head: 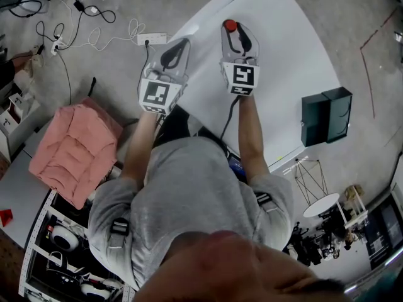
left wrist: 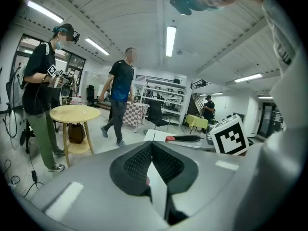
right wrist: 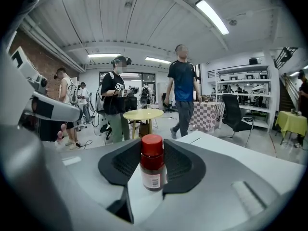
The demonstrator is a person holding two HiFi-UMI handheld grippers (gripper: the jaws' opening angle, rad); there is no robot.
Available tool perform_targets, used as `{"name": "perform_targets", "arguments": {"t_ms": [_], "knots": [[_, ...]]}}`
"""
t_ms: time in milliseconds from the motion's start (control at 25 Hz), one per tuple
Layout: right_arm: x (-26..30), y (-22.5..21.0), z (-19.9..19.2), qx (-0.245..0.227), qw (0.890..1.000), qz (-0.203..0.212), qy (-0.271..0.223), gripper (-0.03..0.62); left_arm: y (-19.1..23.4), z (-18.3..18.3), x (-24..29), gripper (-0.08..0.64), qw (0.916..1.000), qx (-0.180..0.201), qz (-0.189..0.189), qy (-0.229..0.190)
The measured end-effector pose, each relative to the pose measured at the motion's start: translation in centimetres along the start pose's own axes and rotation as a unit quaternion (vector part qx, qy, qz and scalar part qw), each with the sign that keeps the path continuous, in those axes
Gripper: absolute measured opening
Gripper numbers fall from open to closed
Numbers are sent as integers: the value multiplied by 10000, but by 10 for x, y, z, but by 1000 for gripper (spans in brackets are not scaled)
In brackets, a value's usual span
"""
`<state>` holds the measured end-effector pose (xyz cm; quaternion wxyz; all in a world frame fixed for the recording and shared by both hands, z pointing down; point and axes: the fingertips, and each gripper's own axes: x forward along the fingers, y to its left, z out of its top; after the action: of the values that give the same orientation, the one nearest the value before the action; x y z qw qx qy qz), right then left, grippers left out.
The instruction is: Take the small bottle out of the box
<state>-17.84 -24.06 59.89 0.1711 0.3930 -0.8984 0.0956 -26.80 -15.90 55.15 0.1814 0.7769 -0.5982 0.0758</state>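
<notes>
The small bottle (right wrist: 152, 163), dark-bodied with a red cap and a pale label, stands upright at the centre of the right gripper view. It sits between the two black ribbed pads (right wrist: 184, 165), which press on its sides. In the head view its red cap (head: 230, 26) shows near the top of the frame, a little right of centre. There the right gripper (head: 238, 35) clamps it above the white table (head: 289, 55). To the left of it in the same view, the left gripper (head: 177, 48) is held over the table's left edge. Its own view shows the jaws brought together, pad against pad, with nothing between them. Both grippers carry their marker cubes toward the person, whose bare forearms and grey shirt fill the lower middle of the head view. A dark box (head: 325, 115) stands at the right of the frame, just off the table's right edge and well apart from the bottle. A pink cushion (head: 75, 150) lies at the left. A white power strip (head: 152, 38) with trailing cables lies on the floor at the upper left. In the right gripper view a round wooden table (right wrist: 143, 114) stands behind the bottle, and several people stand or walk in the room beyond it.
</notes>
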Motion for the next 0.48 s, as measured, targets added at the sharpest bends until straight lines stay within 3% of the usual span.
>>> {"name": "perform_targets", "arguments": {"t_ms": [480], "knots": [[-7, -1, 4, 0, 10000, -87, -21, 165, -6, 8, -3, 12, 9999, 27, -91, -60]]}}
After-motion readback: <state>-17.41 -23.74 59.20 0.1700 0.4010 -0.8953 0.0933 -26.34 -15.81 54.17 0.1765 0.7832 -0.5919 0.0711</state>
